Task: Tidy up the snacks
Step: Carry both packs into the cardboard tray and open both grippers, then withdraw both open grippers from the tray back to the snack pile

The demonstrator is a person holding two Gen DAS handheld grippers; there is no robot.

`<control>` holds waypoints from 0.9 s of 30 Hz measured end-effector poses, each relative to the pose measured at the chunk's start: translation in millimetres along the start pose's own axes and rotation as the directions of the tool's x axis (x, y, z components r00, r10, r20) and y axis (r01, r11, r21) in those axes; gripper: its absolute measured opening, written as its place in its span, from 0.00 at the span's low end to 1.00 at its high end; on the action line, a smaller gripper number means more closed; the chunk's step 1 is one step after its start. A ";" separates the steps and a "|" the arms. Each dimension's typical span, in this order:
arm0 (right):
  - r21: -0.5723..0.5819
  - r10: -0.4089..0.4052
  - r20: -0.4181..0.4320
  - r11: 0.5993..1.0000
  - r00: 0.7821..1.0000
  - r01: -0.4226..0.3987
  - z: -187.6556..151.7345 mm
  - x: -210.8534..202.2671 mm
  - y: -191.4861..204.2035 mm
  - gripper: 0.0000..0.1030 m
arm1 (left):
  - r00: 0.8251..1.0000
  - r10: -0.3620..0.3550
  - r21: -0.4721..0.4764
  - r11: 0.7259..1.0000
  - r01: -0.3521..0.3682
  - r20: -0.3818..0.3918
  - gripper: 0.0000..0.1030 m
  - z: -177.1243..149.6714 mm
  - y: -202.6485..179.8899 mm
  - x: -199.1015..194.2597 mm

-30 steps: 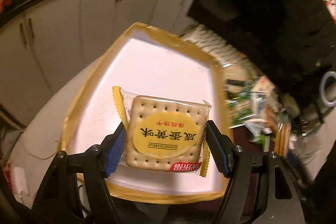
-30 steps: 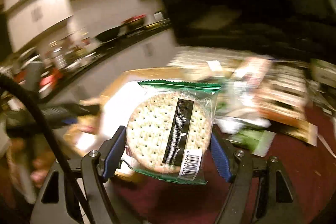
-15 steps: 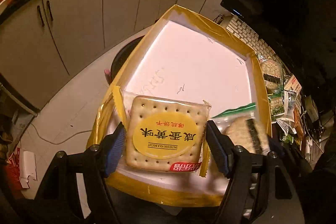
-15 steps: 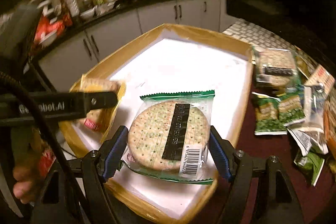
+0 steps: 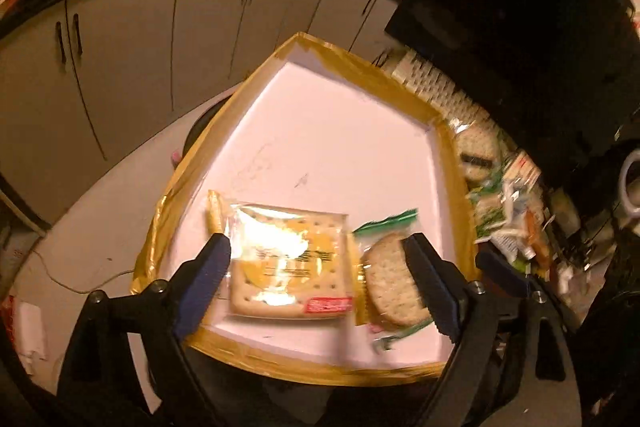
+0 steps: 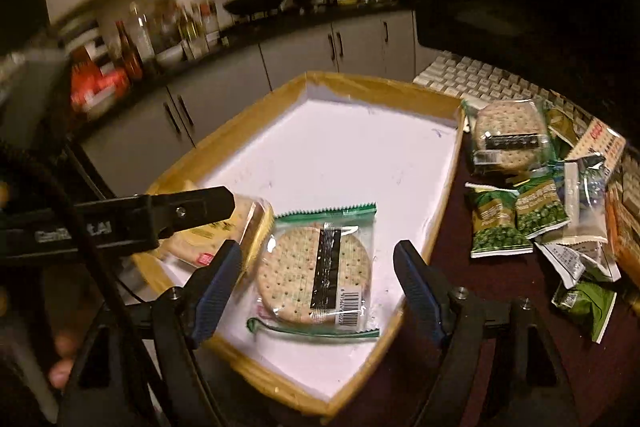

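Resting at the tray's (image 6: 442,163) lower edge, the square cracker (image 5: 286,261) and round cracker (image 6: 316,269) lie loose between your spread left claw (image 5: 316,281) and right claw (image 6: 318,285); the pile (image 6: 536,203) at right awaits sorting.

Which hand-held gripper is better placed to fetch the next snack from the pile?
Probably the right hand-held gripper: it is open, and the snack pile lies just to its right, beside the tray. The left hand-held gripper is farther.

In the tray (image 6: 442,163), the square cracker pack (image 5: 286,263) lies left of the round one (image 6: 316,271), apparently touching.
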State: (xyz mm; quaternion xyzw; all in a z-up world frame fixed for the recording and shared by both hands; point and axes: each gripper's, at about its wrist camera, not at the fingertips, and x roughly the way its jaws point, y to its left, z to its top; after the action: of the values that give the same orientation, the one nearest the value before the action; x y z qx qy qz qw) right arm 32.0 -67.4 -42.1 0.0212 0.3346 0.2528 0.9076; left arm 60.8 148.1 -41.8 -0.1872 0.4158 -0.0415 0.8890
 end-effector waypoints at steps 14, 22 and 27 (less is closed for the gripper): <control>0.260 0.061 0.057 0.963 0.996 -0.074 -18.5 -53.9 -97.8 0.77 | 0.994 0.052 0.067 0.996 -0.059 0.101 0.92 -1.5 -44.3 -26.3; 0.312 -0.002 0.079 0.950 0.997 -0.023 -24.2 -74.0 -127.8 0.77 | 0.989 0.025 0.171 0.984 -0.050 0.145 0.92 -11.8 -85.8 -40.2; 0.327 -0.045 0.075 0.945 0.996 0.018 -32.7 -82.4 -143.7 0.77 | 0.990 -0.024 0.246 0.969 -0.011 0.137 0.92 -24.7 -117.9 -36.8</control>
State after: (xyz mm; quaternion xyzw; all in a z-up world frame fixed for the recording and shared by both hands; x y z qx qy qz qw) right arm 22.3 -235.8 -48.1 0.1759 0.3346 0.1782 0.9085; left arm 27.9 39.9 13.7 -0.0793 0.3441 -0.0826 0.9319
